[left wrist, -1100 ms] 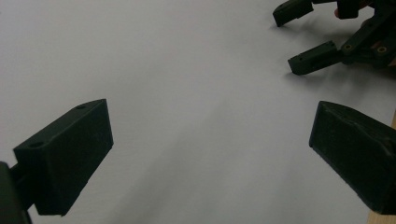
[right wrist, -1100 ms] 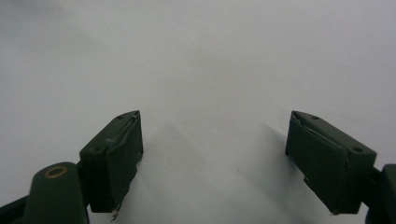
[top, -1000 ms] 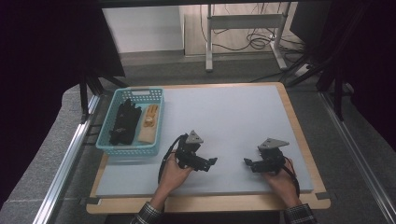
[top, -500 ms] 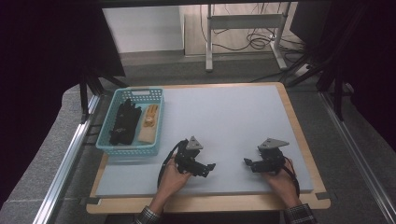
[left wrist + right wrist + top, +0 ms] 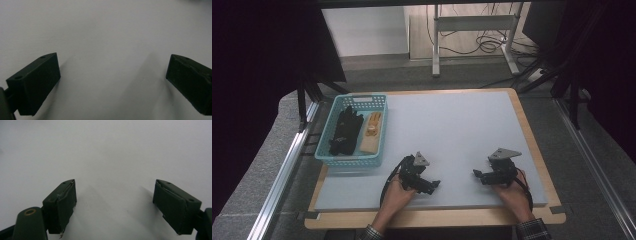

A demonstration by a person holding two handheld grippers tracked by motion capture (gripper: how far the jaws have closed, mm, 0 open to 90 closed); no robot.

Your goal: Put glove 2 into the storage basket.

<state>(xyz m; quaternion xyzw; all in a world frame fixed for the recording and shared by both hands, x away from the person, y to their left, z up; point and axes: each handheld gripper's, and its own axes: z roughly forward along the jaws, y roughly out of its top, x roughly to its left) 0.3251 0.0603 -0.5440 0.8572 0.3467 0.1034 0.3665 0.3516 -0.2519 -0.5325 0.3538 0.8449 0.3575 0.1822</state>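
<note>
My left gripper (image 5: pixel 432 184) rests low on the pale grey mat (image 5: pixel 452 125) near the front edge, held by a hand, its jaws pointing right. In the left gripper view my left gripper (image 5: pixel 112 77) stands open, with bare mat between the two black jaws. My right gripper (image 5: pixel 477 174) sits to the right on the same mat, jaws pointing left toward the other one. The right gripper view shows my right gripper (image 5: pixel 113 200) open too, with nothing held.
A teal plastic basket (image 5: pixel 348 160) stands at the mat's left edge, holding a black bundle (image 5: pixel 344 132) and a tan wooden piece (image 5: pixel 371 132). The mat lies on a wooden board (image 5: pixel 532 135). Metal rails run along both sides of the table.
My left gripper has slid a little toward the front edge of the mat. The right gripper has stayed put.
</note>
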